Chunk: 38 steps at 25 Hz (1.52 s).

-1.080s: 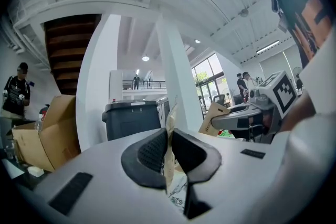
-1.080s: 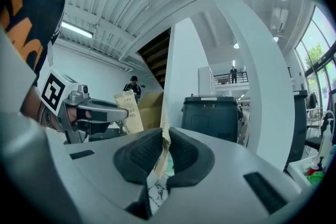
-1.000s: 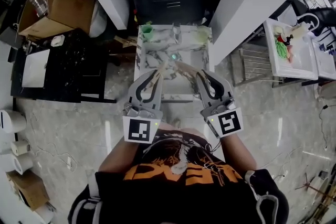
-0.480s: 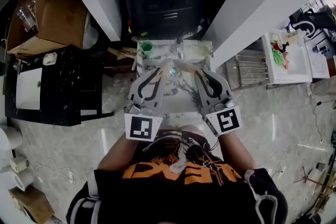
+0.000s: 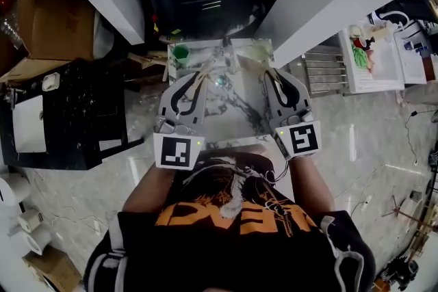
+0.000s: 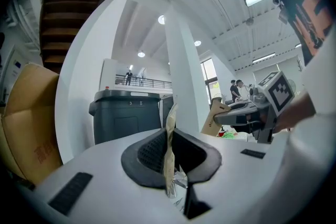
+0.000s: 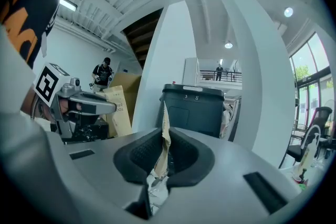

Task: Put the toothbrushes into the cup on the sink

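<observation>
I have the left tool (image 5: 196, 81) and the right tool (image 5: 269, 76) each clamped on a paper-wrapped toothbrush (image 6: 169, 139), by the sink (image 5: 236, 107) at upper centre. The slack wrapper may slip, so a toothbrush could miss the green cup (image 5: 181, 52).

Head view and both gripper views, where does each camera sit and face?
Head view: on the person's head, looking steeply down at the marble sink; shirt, forearms, left tool, right tool show.
Left gripper view: on the left tool, facing level along jaws shut on a wrapped toothbrush, toward a bin; shirt upper right.
Right gripper view: on the right tool, likewise, shut on a second toothbrush; shirt upper left.
Shared: both gripper views show bin and opposite tool.
</observation>
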Motion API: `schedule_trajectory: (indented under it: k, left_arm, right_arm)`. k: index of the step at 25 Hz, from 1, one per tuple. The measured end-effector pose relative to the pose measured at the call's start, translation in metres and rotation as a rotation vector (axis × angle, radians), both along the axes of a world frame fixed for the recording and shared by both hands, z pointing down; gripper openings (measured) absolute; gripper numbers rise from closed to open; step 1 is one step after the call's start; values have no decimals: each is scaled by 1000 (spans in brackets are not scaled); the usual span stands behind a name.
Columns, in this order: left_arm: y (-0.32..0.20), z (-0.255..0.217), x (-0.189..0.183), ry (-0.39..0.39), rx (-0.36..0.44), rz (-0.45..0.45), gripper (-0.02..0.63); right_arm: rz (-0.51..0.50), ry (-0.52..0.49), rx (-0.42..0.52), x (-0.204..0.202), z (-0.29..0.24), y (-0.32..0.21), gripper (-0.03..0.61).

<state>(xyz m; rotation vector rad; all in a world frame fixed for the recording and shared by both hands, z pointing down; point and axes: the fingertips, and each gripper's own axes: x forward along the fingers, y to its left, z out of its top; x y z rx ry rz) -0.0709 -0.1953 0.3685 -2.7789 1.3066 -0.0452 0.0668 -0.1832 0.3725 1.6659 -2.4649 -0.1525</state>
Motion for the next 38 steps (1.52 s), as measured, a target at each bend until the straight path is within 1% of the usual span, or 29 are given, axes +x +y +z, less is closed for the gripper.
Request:
schedule_trajectory:
  k: [3, 4, 7, 9, 11, 13, 16, 19, 25, 28, 30, 33, 36, 38]
  left_arm:
    - [-4, -6, 10, 25, 1, -7, 51]
    - [-4, -7, 14, 20, 6, -5, 51]
    - [-5, -6, 21, -16, 11, -7, 51]
    - [-6, -4, 23, -12, -3, -21, 51]
    - [-6, 1, 28, -28, -9, -22, 51]
    - [-6, 8, 34, -58, -14, -21, 51]
    - [-7, 18, 39, -75, -46, -34, 51]
    - [-9, 21, 46, -92, -54, -34, 51]
    - [-18, 23, 56, -112, -61, -57, 51]
    - [-23, 29, 57, -143, -70, -71, 51]
    - [-27, 32, 58, -151, -80, -88, 51]
    - [-30, 39, 57, -174, -101, -108, 51]
    - [-33, 44, 59, -217, -97, -101, 51]
    - [-36, 43, 60, -205, -99, -111, 51]
  right_arm:
    - [33, 42, -49, 27, 15, -11, 46]
    - [43, 57, -58, 36, 19, -15, 46]
    - [69, 82, -46, 60, 27, -32, 48]
    - [82, 107, -52, 73, 35, -41, 48]
    - [93, 131, -64, 87, 43, -48, 48]
    - [102, 130, -84, 101, 54, -57, 48]
    - [101, 147, -119, 114, 79, -72, 48]
    - [90, 180, -162, 121, 111, -90, 46]
    - [48, 195, -250, 125, 166, -119, 48]
    - [39, 185, -298, 127, 194, -129, 48]
    - [35, 174, -317, 129, 206, -137, 48]
    - [26, 171, -334, 127, 223, -143, 48]
    - [16, 174, -312, 124, 229, -146, 51]
    - [-12, 164, -294, 119, 228, -147, 63]
